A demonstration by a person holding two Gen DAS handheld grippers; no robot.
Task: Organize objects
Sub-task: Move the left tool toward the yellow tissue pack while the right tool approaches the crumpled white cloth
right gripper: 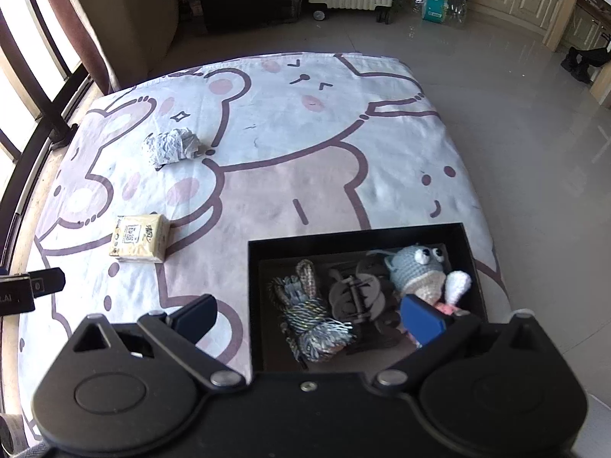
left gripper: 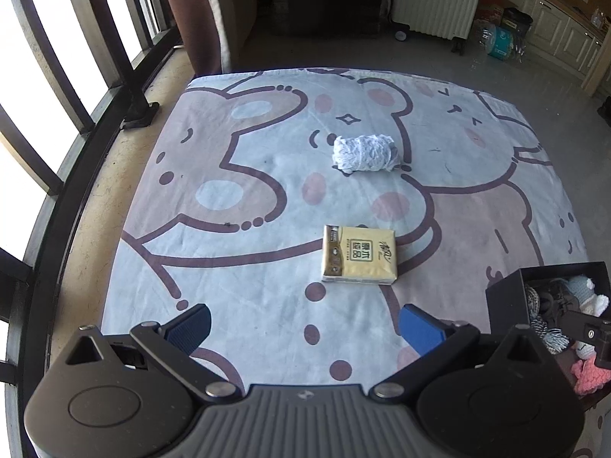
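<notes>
From the left wrist view, the left tool (left gripper: 304, 328) hovers low over the near part of a cartoon-printed sheet (left gripper: 236, 278), its blue-padded fingers spread wide with nothing between them. Straight ahead lies a yellow tissue pack (left gripper: 359, 253) flat on the sheet, and well beyond it a crumpled white cloth (left gripper: 364, 153); bare sheet lies on every side of both. The sheet's left edge runs beside a dark window railing (left gripper: 68, 160), its far edge meets open floor. At the right edge a black box (left gripper: 504, 297) shows part of its contents. From the right wrist view, the right tool (right gripper: 309, 318) hangs over the box's near wall, fingers also spread and empty, the right finger above the box's interior. Inside the black box (right gripper: 254, 286) sit a bundle of twisted cord (right gripper: 309, 320), a dark flat piece I cannot identify, and a grey-blue crocheted toy (right gripper: 416, 267). The tissue pack (right gripper: 139, 238) and cloth (right gripper: 172, 145) lie to the left of the box, well apart.
</notes>
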